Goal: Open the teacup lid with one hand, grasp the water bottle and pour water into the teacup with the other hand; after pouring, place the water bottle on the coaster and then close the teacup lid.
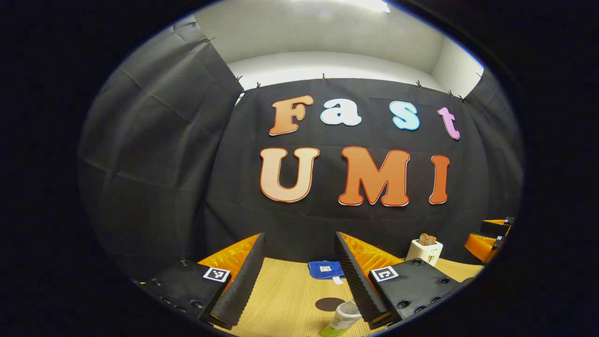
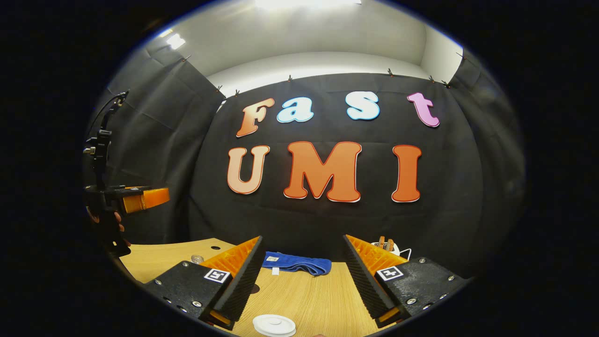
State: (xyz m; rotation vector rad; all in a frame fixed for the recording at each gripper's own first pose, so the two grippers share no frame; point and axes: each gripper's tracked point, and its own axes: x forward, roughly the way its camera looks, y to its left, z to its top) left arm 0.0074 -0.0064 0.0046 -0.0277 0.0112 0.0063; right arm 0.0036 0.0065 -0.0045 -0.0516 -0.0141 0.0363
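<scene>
Left gripper view: left tool [image 1: 299,276] held above wooden tabletop [image 1: 281,299], fingers spread wide apart, nothing between them, pointing toward the black booth wall. Water bottle [image 1: 344,319] at bottom edge, just beside the right-hand finger, white cap and label, green lower part, tilted in this fisheye; contact with the finger can't be told. Dark round coaster [image 1: 329,304] on tabletop just behind the bottle, between the two fingers. Folded blue cloth [image 1: 325,270] farther back near the wall. White toaster [image 1: 425,251] with bread slices in it at back right of tabletop. Other tool [image 1: 491,236] visible at far right edge, raised, partly cut off. Right gripper view: right tool [image 2: 302,276] also over the tabletop [image 2: 304,295], fingers wide apart, gripping nothing. White round teacup lid [image 2: 274,325] at bottom edge, seen from above, low between the fingers and nearer the left-hand one, untouched; cup body under it not visible. Blue cloth [image 2: 295,263] lying crumpled at back of tabletop by the wall. Toaster [image 2: 386,244] peeking behind the right-hand finger, cord trailing beside it. Small clear object [image 2: 197,259] on tabletop behind the left-hand finger, too small to identify. Other tool [image 2: 140,199] at far left, held up well above tabletop by a hand [image 2: 112,224].
</scene>
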